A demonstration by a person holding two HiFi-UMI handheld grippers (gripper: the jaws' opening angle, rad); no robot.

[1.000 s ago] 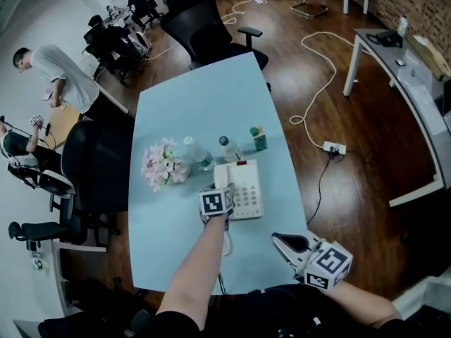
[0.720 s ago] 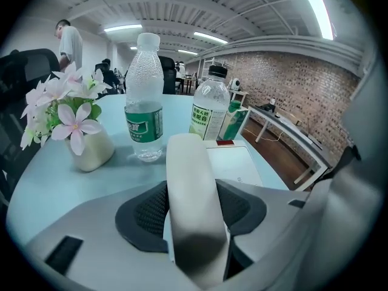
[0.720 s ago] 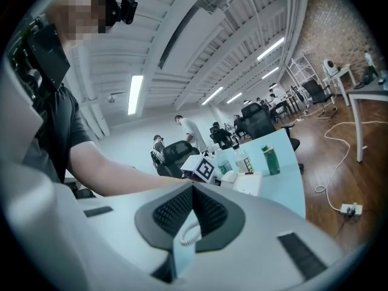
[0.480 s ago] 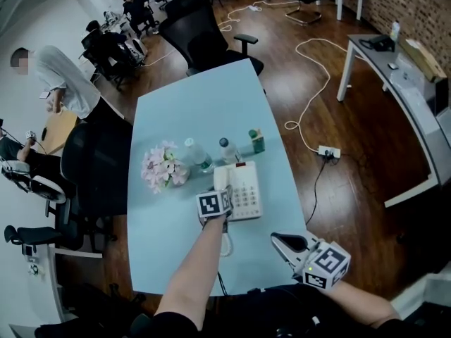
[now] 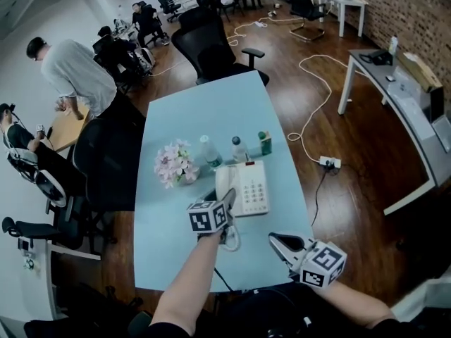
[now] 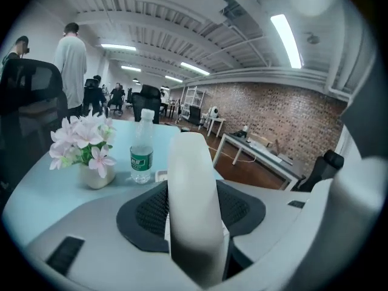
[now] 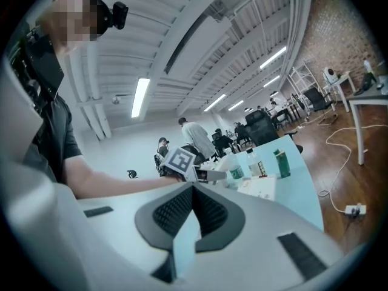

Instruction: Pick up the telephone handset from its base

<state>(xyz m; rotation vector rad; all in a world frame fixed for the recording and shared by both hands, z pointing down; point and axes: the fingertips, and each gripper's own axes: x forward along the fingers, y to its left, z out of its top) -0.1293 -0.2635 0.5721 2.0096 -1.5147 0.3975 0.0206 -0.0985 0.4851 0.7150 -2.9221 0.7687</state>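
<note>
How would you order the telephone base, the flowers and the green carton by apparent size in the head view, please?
1. telephone base
2. flowers
3. green carton, plainly the smallest

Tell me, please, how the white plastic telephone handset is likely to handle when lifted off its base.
Probably stiff and light: the white plastic telephone handset stands rigid between the left gripper's pads. Its smooth, rounded shell may slip or pivot there. The white coiled cord hanging below will likely tug back.
</note>
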